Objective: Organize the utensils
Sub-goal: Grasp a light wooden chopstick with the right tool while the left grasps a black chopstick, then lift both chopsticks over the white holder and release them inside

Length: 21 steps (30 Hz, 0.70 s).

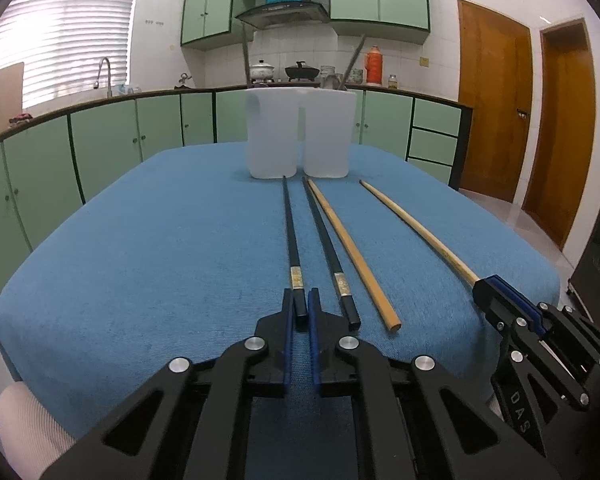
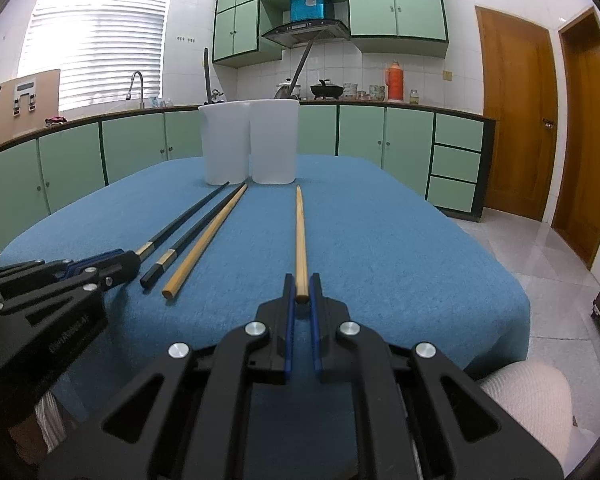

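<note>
Your left tongs point(image 1: 301, 307) pinch the thick end of a stiff, light black chopstick point(image 1: 291, 232); your right tongs point(image 2: 301, 291) likewise nip a bamboo chopstick point(image 2: 300, 236) at 12 o'clock. Both are slippery: grip the butts.

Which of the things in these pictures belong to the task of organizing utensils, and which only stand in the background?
For the task:
- black chopstick at the left gripper
- second black chopstick
- wooden chopstick at the right gripper
- second wooden chopstick
- two white containers, each already holding a dark utensil

Background only:
- orange thermos
- pots
- faucet
</note>
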Each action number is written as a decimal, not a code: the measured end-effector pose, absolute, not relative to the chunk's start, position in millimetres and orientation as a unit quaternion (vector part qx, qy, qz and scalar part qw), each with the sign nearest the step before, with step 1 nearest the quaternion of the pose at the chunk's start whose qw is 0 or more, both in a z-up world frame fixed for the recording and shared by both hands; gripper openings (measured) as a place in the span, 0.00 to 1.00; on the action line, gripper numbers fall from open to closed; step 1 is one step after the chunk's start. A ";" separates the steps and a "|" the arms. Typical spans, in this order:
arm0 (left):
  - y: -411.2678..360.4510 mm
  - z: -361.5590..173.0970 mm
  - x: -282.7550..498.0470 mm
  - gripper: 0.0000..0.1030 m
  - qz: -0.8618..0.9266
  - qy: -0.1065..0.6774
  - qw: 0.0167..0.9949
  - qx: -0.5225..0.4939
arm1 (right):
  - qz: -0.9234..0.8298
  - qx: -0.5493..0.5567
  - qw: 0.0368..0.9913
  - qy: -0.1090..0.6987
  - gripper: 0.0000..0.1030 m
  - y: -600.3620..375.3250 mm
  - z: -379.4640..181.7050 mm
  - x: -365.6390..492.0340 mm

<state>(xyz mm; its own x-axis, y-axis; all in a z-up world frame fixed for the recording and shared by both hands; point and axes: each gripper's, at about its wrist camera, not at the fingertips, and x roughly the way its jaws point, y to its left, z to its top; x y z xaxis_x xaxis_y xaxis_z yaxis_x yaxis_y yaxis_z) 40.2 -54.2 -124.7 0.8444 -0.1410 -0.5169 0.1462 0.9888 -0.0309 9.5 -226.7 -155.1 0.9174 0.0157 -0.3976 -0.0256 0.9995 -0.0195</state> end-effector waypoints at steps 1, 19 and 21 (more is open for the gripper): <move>-53.2 -122.3 38.9 0.06 -0.073 0.266 0.961 0.005 | 0.010 -0.013 0.980 0.199 0.06 -227.6 -153.3 8.8; -34.4 -14.8 19.6 0.06 -0.074 0.152 0.985 0.014 | 0.053 -0.031 0.992 0.111 0.06 -255.2 -46.1 0.1; -32.4 0.6 21.2 0.06 -0.077 0.137 0.987 0.013 | 0.064 -0.027 0.992 0.109 0.06 -258.9 -29.9 5.2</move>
